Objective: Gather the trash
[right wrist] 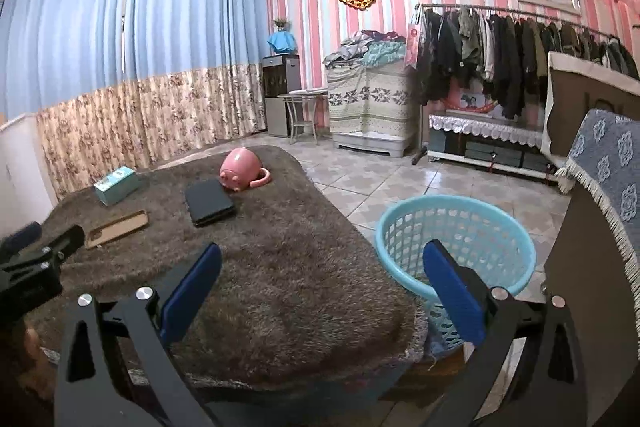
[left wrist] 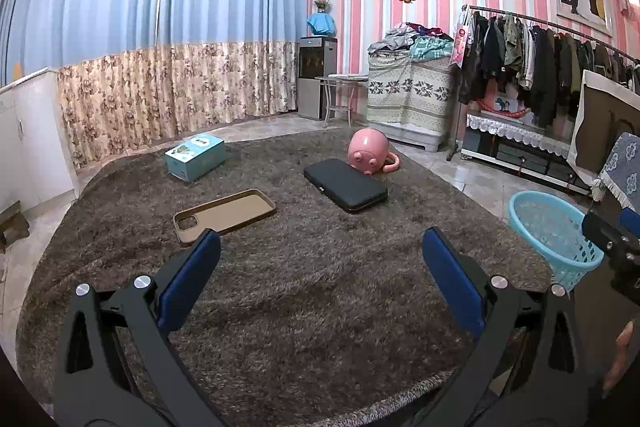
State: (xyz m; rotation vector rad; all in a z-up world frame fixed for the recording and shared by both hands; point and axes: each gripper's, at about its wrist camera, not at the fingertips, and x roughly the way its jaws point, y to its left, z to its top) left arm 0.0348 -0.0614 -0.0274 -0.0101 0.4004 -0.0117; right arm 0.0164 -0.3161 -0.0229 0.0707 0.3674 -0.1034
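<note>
In the left wrist view, the left tongs (left wrist: 320,251) hang with blue pads spread wide and empty over a shaggy brown-covered worktop (left wrist: 320,307). On it lie a tan rubber phone case (left wrist: 224,213) near left, a flat black wallet-like case (left wrist: 346,185) at centre, a pink pig-faced mug (left wrist: 367,155) tipped over just behind it, and a pale blue carton (left wrist: 195,157) far left. In the right wrist view, the right tongs (right wrist: 320,263) likewise gape apart, empty, and a light blue perforated plastic basket (right wrist: 456,241) stands on the tiled floor just right of the worktop.

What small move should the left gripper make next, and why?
Probably forward toward the phone case, the nearest item ahead of it on the rug. The left gripper is open and empty, and the basket waits by the rug's right edge.
</note>
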